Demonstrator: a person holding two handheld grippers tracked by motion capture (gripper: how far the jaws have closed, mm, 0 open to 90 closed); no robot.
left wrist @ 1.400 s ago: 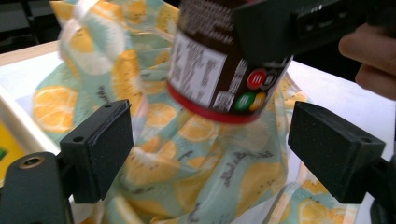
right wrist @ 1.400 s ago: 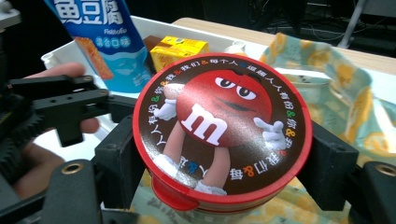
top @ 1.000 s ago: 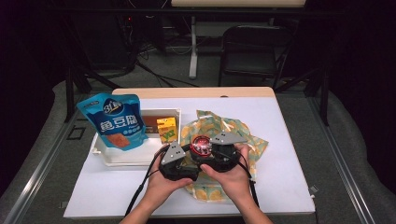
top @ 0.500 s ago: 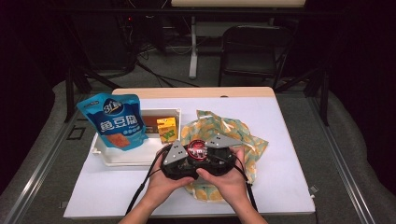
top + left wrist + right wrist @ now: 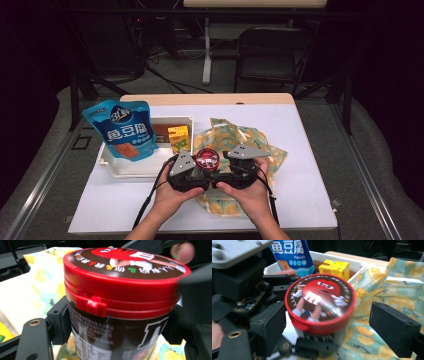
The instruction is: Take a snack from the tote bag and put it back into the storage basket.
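Candy tub (image 5: 206, 160) with its red lid sits upright between both grippers, over the lemon-print cloth (image 5: 250, 142) near the counter's (image 5: 310, 150) front edge. Left gripper (image 5: 200, 172) is clamped on the tub's dark body, jaws pressing either side below the lid. Right gripper (image 5: 220, 172) has just been opening: its jaws stand apart, one near the lid, the other well clear. Behind, toward the counter's left edge, a white tray (image 5: 150, 167) holds a blue snack bag (image 5: 125, 130) and a yellow carton (image 5: 179, 137).
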